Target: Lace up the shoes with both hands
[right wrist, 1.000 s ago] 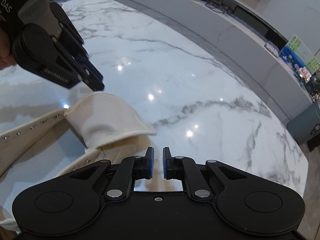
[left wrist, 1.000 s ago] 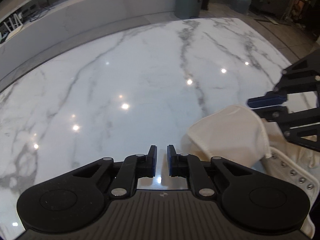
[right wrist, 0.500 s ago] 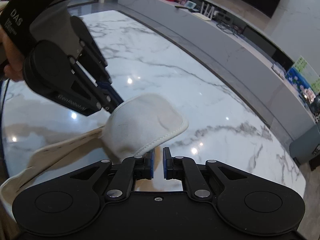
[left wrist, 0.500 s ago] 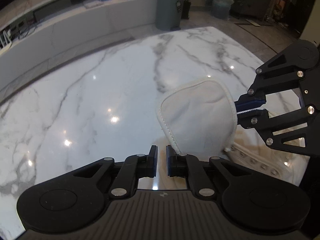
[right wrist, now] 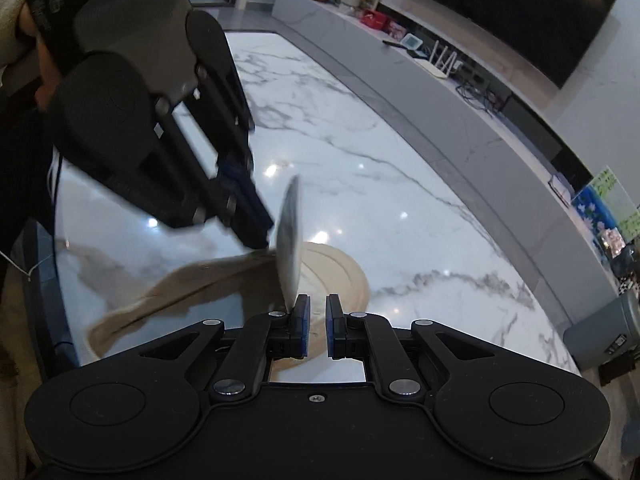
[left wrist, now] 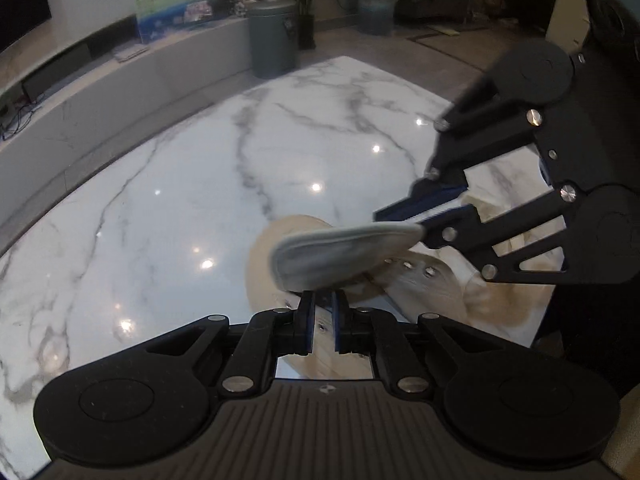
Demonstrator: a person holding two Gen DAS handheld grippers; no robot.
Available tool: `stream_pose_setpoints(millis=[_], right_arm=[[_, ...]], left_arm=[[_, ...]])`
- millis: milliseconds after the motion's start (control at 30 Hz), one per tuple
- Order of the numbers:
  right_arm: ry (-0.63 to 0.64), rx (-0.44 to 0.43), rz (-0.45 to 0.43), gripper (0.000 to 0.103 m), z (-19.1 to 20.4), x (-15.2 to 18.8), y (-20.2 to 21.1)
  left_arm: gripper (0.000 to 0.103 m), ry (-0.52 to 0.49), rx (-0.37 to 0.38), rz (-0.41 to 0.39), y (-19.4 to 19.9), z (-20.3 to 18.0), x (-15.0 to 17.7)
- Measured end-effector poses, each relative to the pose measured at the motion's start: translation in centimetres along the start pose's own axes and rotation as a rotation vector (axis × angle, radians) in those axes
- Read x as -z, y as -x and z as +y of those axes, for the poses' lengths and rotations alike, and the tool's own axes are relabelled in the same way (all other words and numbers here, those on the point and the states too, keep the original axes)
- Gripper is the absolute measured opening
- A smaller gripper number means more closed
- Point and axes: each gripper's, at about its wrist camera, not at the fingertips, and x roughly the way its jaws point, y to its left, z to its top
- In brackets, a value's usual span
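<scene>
- The left gripper (left wrist: 322, 320) and right gripper (right wrist: 318, 326) are both sitting nearly closed, with no lace showing clearly between the pads.
- The cream shoe (left wrist: 440, 280) is lying near-right on the marble table (left wrist: 200, 180), its tongue (left wrist: 344, 252) standing raised between both tips.
- Any bump is likely risking the tongue flopping over the eyelets (left wrist: 418, 267).

The right gripper (right wrist: 317, 326) has its blue-padded jaws nearly closed with nothing visibly between them. Ahead, the left gripper (right wrist: 256, 232) seems to pinch the blurred shoe tongue (right wrist: 289, 240) above the cream shoe (right wrist: 340, 272) on the marble table (right wrist: 420, 220).
</scene>
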Motion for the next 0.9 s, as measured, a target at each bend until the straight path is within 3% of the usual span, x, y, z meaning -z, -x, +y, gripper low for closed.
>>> stream_pose_setpoints(millis=[167,333,500,900], right_arm=[[0.048,-0.017,-0.006,0.007,1.3,-0.2,0.6],[0.05,-0.034,-0.022,0.007,1.8,-0.9,0.7],[0.057,-0.068,-0.023,0.007,2.7,-1.9,-0.2],[-0.019,-0.124,0.099,0.007,4.7,-0.3,-3.9]], left_arm=[[0.01,0.029,0.018,0.003,0.9,-0.8,0.5],[0.013,0.035,-0.057,0.038,1.5,-1.3,1.3],[0.013,0.06,-0.068,0.068,1.4,-0.9,2.2],[0.015,0.155,-0.021,0.007,3.6,-0.3,3.1]])
